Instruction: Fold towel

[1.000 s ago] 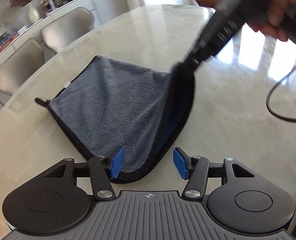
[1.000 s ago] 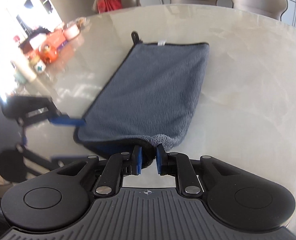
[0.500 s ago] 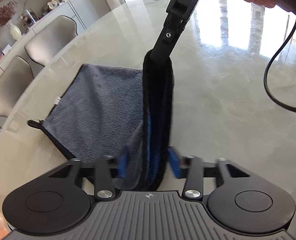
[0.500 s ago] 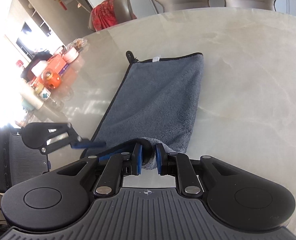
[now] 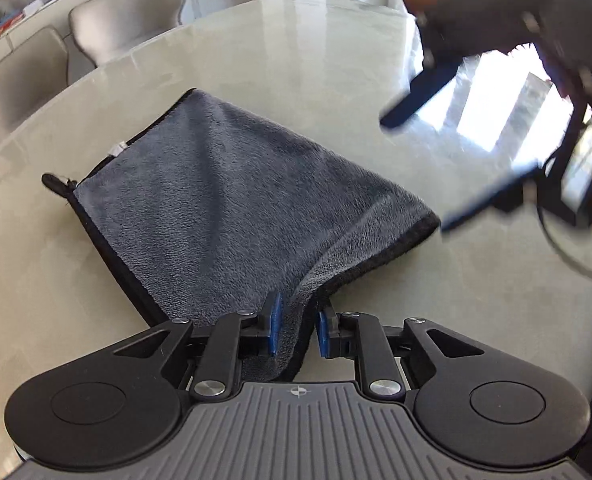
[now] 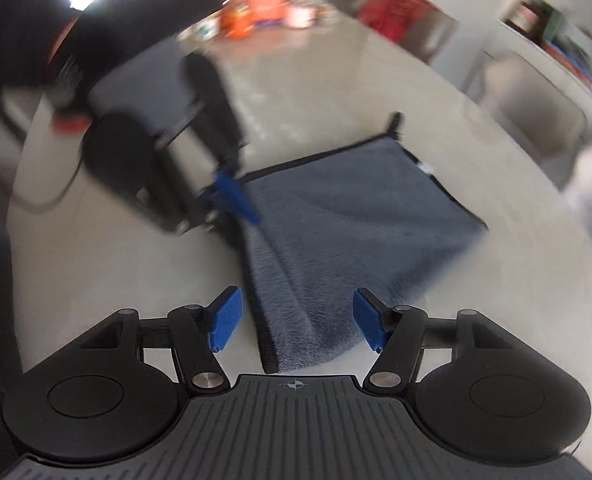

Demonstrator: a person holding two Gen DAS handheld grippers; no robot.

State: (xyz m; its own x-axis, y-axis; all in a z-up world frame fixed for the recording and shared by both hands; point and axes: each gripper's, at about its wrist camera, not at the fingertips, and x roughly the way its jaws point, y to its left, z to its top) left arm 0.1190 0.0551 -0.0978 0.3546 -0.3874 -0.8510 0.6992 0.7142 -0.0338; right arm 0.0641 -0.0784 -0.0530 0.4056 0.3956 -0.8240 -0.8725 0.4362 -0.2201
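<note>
Between closing left jaws — towel (image 5: 232, 200) corner pinched.

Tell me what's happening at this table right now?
A person with a handheld gripper in each hand is folding a grey towel on a pale marble table. The left gripper has just been closing and now pinches a near corner of the towel. The right gripper has just been opening; its jaws stand wide with the towel's edge lying loose between them, not gripped. The towel lies partly doubled over, with one raised crease running toward the left gripper.
</note>
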